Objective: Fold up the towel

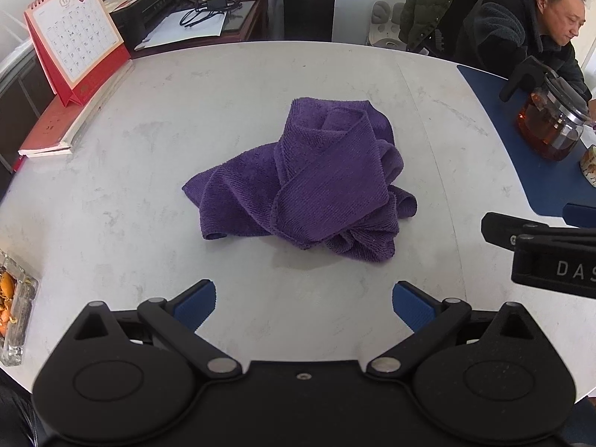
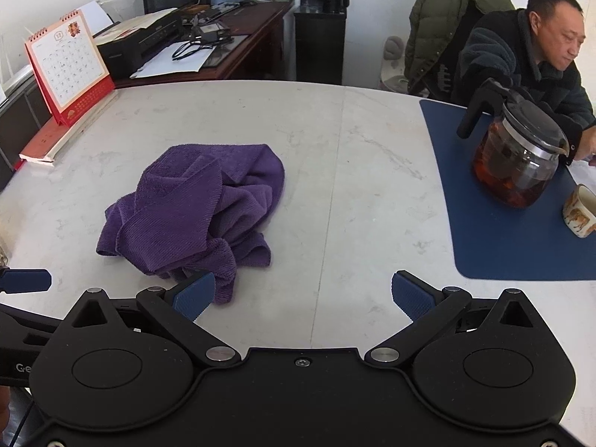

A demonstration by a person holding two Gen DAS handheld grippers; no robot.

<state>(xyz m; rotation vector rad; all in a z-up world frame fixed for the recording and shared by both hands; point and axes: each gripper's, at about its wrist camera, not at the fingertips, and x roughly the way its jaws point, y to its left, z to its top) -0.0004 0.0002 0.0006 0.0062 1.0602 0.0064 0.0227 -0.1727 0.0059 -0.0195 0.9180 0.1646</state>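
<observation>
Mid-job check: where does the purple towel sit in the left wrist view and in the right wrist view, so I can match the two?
Left wrist view: the purple towel lies crumpled mid-frame, just right of centre, on the white table.
Right wrist view: the towel lies left of centre, its near edge by the right gripper's left finger.
Shared landmark: the desk calendar, upper left in both.

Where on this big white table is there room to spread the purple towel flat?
The widest bare patch lies between the crumpled purple towel and the blue rectangular mat. More white marble tabletop shows between towel and red desk calendar. The mat is crowded: a glass teapot and patterned cup.
</observation>
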